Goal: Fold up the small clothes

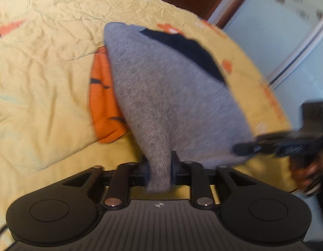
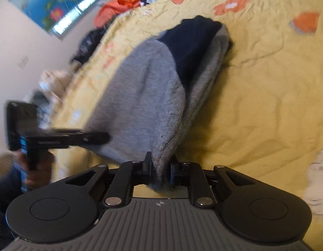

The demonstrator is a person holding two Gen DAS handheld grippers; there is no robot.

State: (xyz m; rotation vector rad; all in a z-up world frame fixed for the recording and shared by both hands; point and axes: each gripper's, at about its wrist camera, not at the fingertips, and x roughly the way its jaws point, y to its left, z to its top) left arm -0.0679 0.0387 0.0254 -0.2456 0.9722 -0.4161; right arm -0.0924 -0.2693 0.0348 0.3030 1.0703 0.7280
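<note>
Left wrist view: the left gripper (image 1: 159, 172) is clamped on a bunched corner of a grey knitted garment (image 1: 172, 96), its pads pressing the cloth from both sides. The garment stretches away from the jaws over a yellow bedspread (image 1: 46, 79) printed with orange shapes, and a dark navy band (image 1: 195, 50) shows along its far edge. At the right side of this view the right gripper (image 1: 245, 148) reaches the garment's other near corner, a hand (image 1: 307, 173) wrapped around its grip. In the right wrist view that gripper (image 2: 160, 172) is likewise closed on a gathered fold of the same grey cloth. The garment lies toward the near edge of the bed. Loose clothes (image 2: 117, 8) pile up at the far edge.
</note>
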